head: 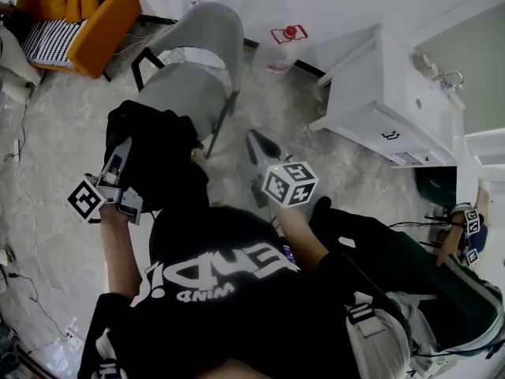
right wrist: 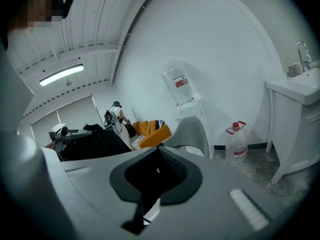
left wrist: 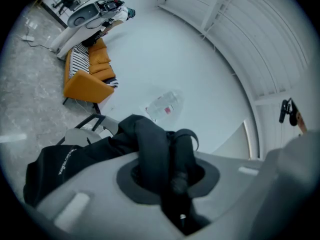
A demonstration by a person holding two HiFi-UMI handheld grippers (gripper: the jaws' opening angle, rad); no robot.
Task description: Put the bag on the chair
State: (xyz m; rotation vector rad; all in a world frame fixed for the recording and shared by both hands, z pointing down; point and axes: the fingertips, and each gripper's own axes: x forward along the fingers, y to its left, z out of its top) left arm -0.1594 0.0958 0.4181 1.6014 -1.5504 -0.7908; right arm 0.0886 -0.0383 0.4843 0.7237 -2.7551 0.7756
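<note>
A black bag [head: 162, 160] hangs in the air just in front of the grey chair [head: 193, 73], close to its seat edge. My left gripper [head: 120, 158] is shut on the bag's dark strap [left wrist: 152, 149]; the bag's body [left wrist: 62, 166] droops to the left below the jaws. The chair stands on the floor with its seat bare. My right gripper [head: 255, 139] hovers to the right of the chair, with its jaws together and nothing between them. In the right gripper view the chair [right wrist: 192, 131] shows ahead and the bag [right wrist: 92, 144] at the left.
An orange sofa [head: 87, 18] with a striped cushion stands at the far left. A water bottle [head: 286, 46] sits on the floor by the wall. A white sink cabinet [head: 387, 101] is at the right. Cables lie along the floor at the left.
</note>
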